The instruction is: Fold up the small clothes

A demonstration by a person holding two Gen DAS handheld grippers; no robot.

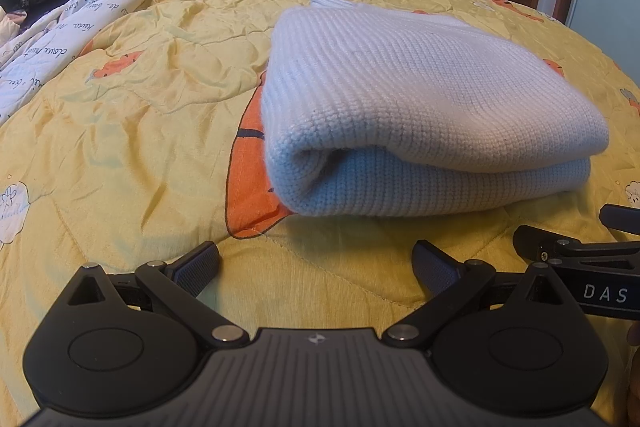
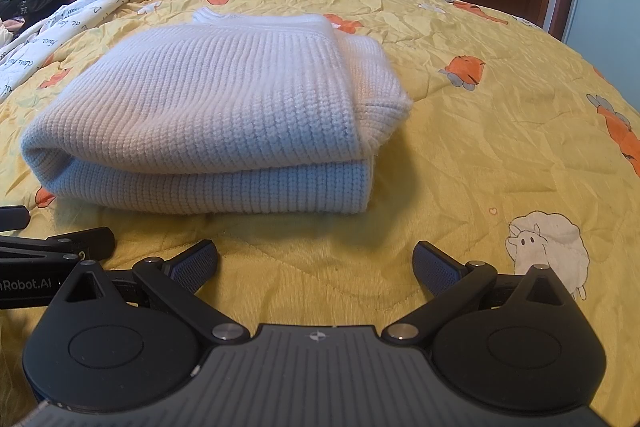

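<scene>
Left wrist view: the left hand-held gripper point(image 1: 316, 267) stood with jaws wide apart and empty, just short of the folded pale-blue knit sweater point(image 1: 420, 107) lying on the yellow quilt point(image 1: 140, 131) of the bed; the right hand-held gripper point(image 1: 580, 255) entered at the lower right edge, lettered "DAS". Right wrist view: the right hand-held gripper point(image 2: 316, 267) was likewise spread and holding nothing, the sweater point(image 2: 208, 115) ahead and left of it, and the left hand-held gripper point(image 2: 60, 247) at the left edge read "nRobot.AI", the start cut off.
</scene>
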